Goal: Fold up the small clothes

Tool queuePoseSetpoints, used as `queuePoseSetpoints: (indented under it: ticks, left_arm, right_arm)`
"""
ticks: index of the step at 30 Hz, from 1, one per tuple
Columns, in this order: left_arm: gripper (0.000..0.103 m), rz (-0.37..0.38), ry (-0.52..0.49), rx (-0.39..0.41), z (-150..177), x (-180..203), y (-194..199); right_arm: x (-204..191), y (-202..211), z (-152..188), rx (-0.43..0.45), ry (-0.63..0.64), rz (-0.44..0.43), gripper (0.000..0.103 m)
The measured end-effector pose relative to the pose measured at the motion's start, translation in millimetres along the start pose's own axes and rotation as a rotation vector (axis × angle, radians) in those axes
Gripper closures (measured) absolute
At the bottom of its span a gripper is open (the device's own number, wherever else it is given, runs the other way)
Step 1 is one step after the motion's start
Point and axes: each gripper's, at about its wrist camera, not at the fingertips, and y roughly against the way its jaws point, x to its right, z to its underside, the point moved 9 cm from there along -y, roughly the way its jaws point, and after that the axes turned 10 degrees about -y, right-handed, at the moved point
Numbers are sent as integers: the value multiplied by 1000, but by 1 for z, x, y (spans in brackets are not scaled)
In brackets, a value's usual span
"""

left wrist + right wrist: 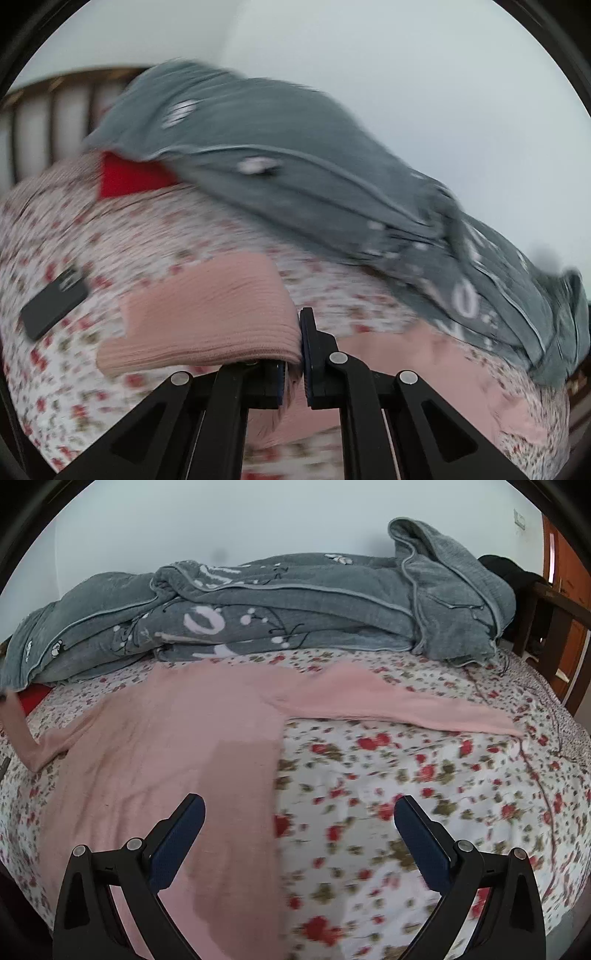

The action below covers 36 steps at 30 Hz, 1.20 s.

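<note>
The left gripper (295, 354) is clamped on the cuff of the pink top's (166, 738) sleeve (207, 314), lifted above the floral bedsheet (406, 794). The right gripper (299, 834) stands wide open and empty over the top's right edge. The top lies flat on the sheet, its other sleeve stretched rightward just before the grey blanket (277, 605). Bare sheet lies right of the top.
</note>
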Motion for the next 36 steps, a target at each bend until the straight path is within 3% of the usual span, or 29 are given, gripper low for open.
queuePoseSetpoints:
  ticks: [4, 7, 13, 16, 20, 21, 22, 24, 27, 32, 33, 36]
  left_arm:
    - [95, 65, -172, -10, -16, 118, -15]
    - [95, 120, -265, -33, -2, 195, -32]
    - [95, 235, -461, -177, 89, 342, -84]
    - [95, 235, -574, -282, 151, 382, -109]
    - [92, 241, -650, -333, 189, 394, -114]
    - [77, 258, -667, -343, 192, 395, -111]
    - [53, 288, -670, -357, 193, 394, -105]
    - [27, 328, -632, -327, 183, 384, -91]
    - [22, 335, -588, -239, 156, 357, -68]
    - [21, 206, -558, -202, 138, 301, -54]
    - [21, 206, -536, -215, 135, 292, -59]
    - [22, 310, -453, -292, 141, 294, -68]
  right_arm:
    - [31, 2, -4, 27, 6, 27, 2]
    - [58, -3, -4, 19, -34, 26, 2]
    - [106, -19, 4, -12, -100, 51, 2]
    - [120, -26, 8, -47, -155, 34, 2]
    - [125, -30, 8, -66, -184, -8, 2]
    - [125, -31, 8, -66, -182, -12, 2]
    - [124, -32, 6, -65, -175, -17, 2]
    - [122, -32, 3, -57, -159, -19, 2]
    - [119, -34, -5, -33, -133, -20, 2]
    - [122, -39, -13, -31, -108, -11, 2]
    - [122, -39, -15, -29, -108, -12, 2]
    - [119, -40, -19, -28, -112, -26, 2]
